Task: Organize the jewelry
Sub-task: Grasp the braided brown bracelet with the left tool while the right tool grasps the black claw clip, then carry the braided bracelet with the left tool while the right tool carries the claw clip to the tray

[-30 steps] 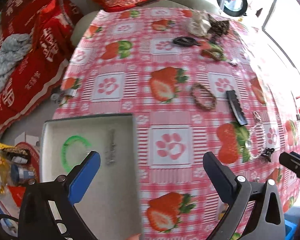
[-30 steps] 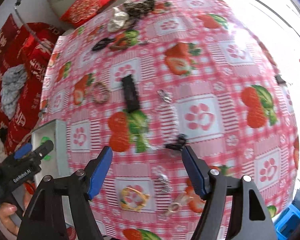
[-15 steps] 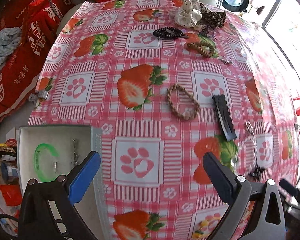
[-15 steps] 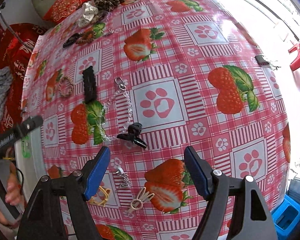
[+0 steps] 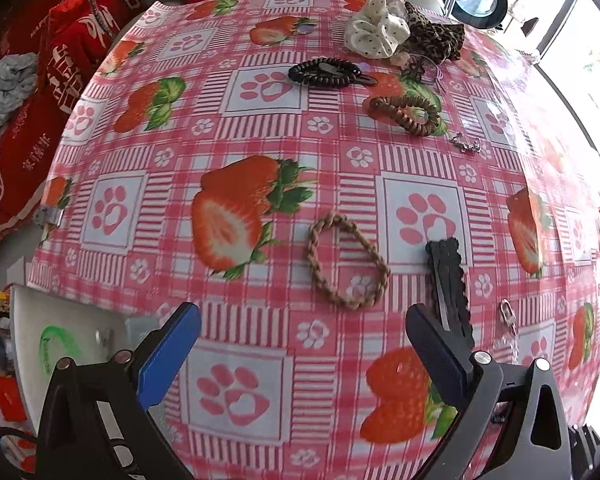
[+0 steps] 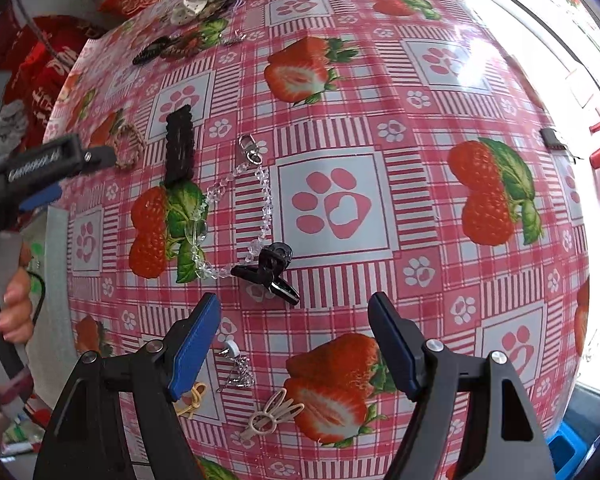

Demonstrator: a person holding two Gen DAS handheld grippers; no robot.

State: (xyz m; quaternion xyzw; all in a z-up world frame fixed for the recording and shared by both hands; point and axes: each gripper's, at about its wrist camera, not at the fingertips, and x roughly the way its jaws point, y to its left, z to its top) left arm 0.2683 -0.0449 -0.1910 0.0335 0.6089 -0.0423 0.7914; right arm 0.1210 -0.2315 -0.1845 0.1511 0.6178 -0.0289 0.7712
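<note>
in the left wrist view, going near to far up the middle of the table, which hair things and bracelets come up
black hair clip → braided tan bracelet → brown beaded bracelet → black coil hair tie → white dotted scrunchie

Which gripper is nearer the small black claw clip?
Right. The right gripper hangs open just short of the black claw clip; the left gripper sits far across the table, near the braided ring.
</note>
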